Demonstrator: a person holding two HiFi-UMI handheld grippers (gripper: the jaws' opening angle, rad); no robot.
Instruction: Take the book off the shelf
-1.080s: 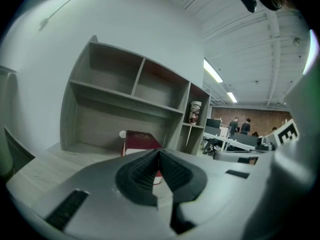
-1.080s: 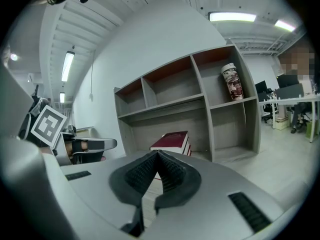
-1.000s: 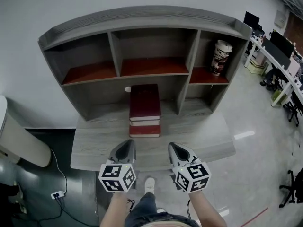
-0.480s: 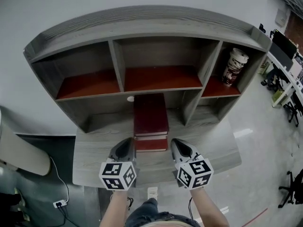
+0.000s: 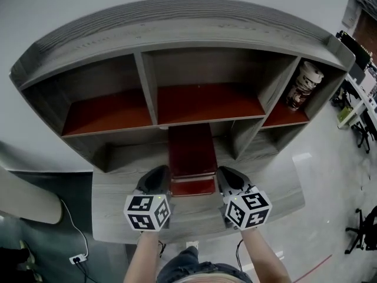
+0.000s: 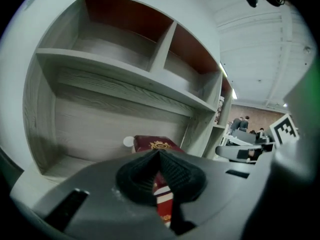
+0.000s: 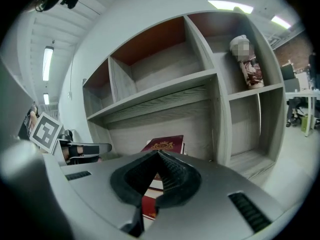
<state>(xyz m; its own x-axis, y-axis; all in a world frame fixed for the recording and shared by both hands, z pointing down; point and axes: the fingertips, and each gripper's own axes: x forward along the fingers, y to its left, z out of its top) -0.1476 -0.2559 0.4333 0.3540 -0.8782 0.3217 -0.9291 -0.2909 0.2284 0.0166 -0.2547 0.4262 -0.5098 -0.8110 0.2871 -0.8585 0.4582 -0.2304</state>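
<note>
A stack of dark red books [image 5: 191, 158] lies flat in the lower middle bay of the grey wooden shelf unit [image 5: 177, 28], with its front end sticking out onto the desk. The top book's gold emblem shows in the left gripper view [image 6: 159, 145] and in the right gripper view [image 7: 165, 145]. My left gripper [image 5: 156, 178] sits just left of the stack's front end, jaws shut and empty. My right gripper [image 5: 228, 178] sits just right of it, also shut and empty. Neither touches the books.
The shelf stands on a grey desk [image 5: 118, 211] against a white wall. A patterned paper cup [image 5: 304, 84] stands in the upper right bay. A small white disc [image 6: 128, 142] sits behind the books. Office desks and chairs [image 5: 359, 69] lie far right.
The head view has closed in on the shelf. Both grippers have moved forward and now flank the front end of the book stack; before they were short of it.
</note>
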